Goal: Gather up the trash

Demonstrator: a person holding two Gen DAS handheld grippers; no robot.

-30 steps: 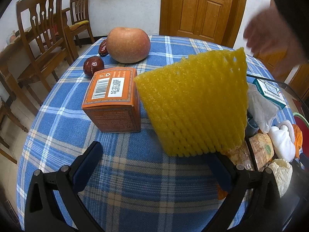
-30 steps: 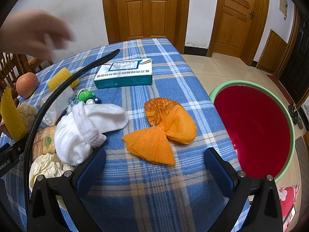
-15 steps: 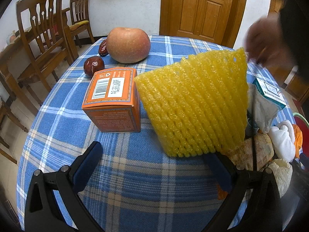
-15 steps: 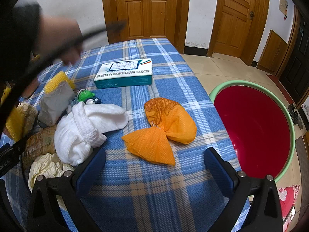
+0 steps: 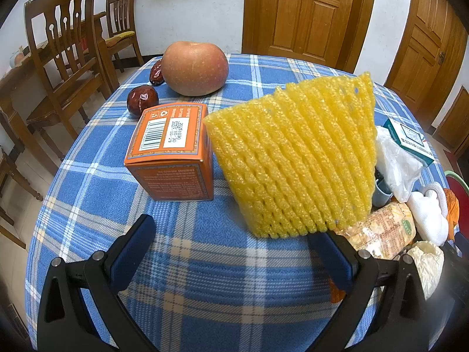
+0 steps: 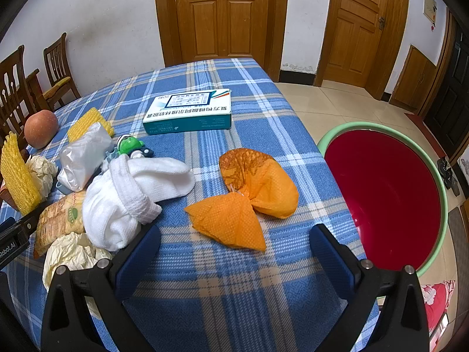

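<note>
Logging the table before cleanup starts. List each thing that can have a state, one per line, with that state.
left gripper: open, holding nothing
right gripper: open, holding nothing
yellow foam net: standing on edge, leaning
orange box: closed, upright
teal medicine box: closed, lying flat
orange wrapper: flattened, twisted at the middle
white sock: bunched, cuff folded
red basin: empty, beside the table
doors: shut

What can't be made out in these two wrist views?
- Left wrist: the yellow foam net hides the table behind it and the tip of the left gripper's right finger.
- Right wrist: the red basin is cut off by the right gripper; its floor contact is unseen.
</note>
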